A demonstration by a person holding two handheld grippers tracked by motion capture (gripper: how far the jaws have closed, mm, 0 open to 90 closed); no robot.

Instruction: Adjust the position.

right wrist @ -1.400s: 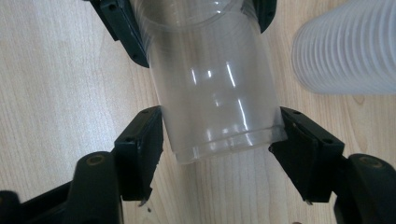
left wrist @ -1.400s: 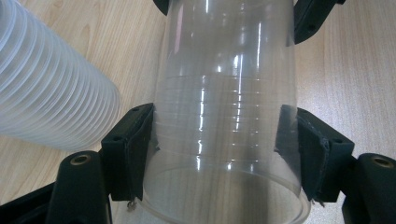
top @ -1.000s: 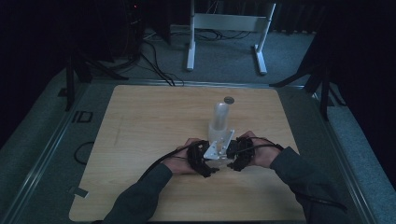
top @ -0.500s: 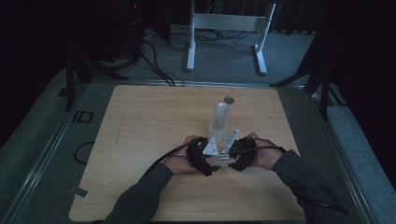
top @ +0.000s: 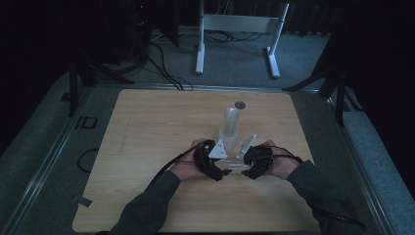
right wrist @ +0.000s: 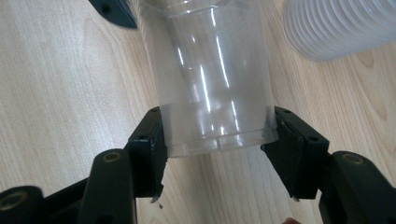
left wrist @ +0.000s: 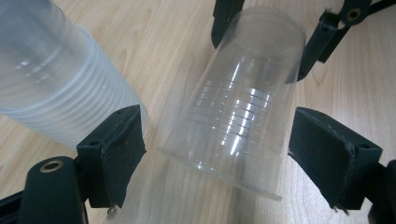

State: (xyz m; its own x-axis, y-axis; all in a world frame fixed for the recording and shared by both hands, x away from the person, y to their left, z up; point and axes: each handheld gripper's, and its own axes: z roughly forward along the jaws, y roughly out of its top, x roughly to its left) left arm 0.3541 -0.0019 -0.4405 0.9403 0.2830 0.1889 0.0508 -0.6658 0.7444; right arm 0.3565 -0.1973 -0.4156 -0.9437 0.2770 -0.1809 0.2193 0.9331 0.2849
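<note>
A clear plastic cup [top: 234, 165] hangs level between my two grippers near the table's front middle. My right gripper [right wrist: 219, 147] is shut on the cup [right wrist: 215, 74] at its base end, both pads pressing its sides after closing a little more. My left gripper [left wrist: 222, 156] is open, its jaws having just been opening. The cup's [left wrist: 238, 107] rim end lies between its pads with a gap on each side. A tall stack of frosted cups [top: 230, 125] stands upside down just behind the grippers. The stack [left wrist: 60, 88] is close to my left gripper's left pad.
The wooden table [top: 147, 127] lies on a grey floor mat. A small dark round object [top: 239, 104] sits just behind the stack. A white metal frame [top: 240, 29] and cables lie on the floor beyond the far edge.
Both hands and the cup have drawn slightly toward the front edge, away from the foot of the stack.
</note>
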